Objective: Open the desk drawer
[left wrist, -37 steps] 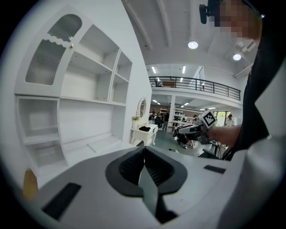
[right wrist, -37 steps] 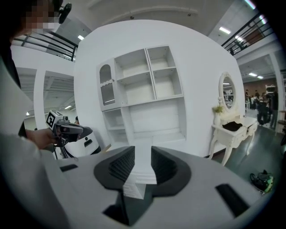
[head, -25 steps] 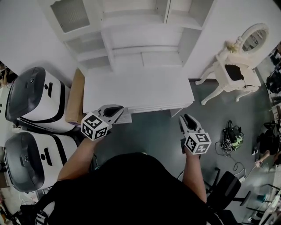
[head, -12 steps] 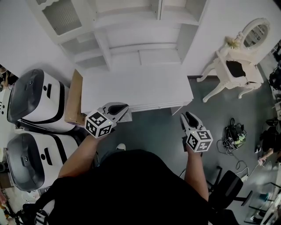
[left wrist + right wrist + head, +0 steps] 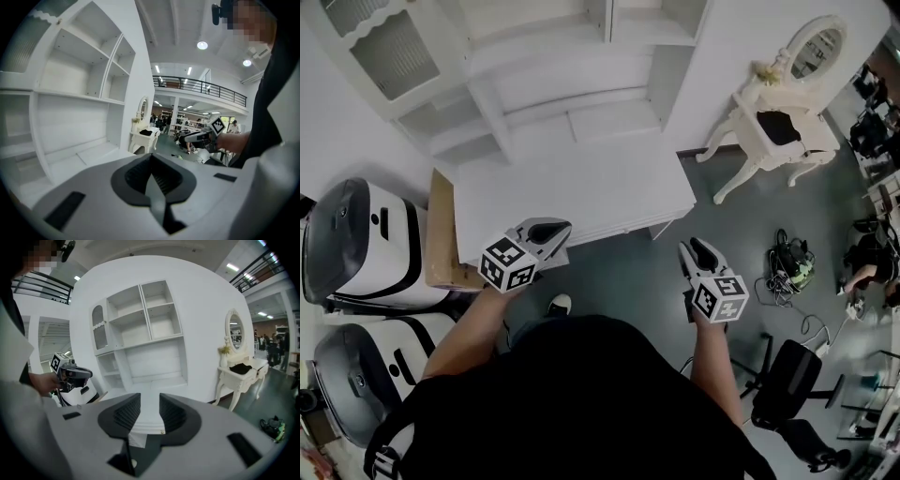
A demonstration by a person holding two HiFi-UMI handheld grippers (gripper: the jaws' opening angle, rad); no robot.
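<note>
White desk [image 5: 572,187] dead ahead at twelve o'clock, and its drawer [image 5: 619,225] looks shut along the near edge. Left gripper [image 5: 555,230] hovers at eleven o'clock by that edge, pads pressed together on nothing. Right gripper [image 5: 694,248] hangs at one o'clock over the grey floor [image 5: 628,281], short of the desk's right corner. Its jaws are wide, have just been opening, and hold nothing.

This reads as the approach: no contact with the drawer yet. Through the right jaws the drawer front lines up, with a tiny speck that may be a knob, too small to be sure. Next call: carry the open jaws forward to that front, find a pull or lip, close, then draw straight back toward six o'clock.
</note>
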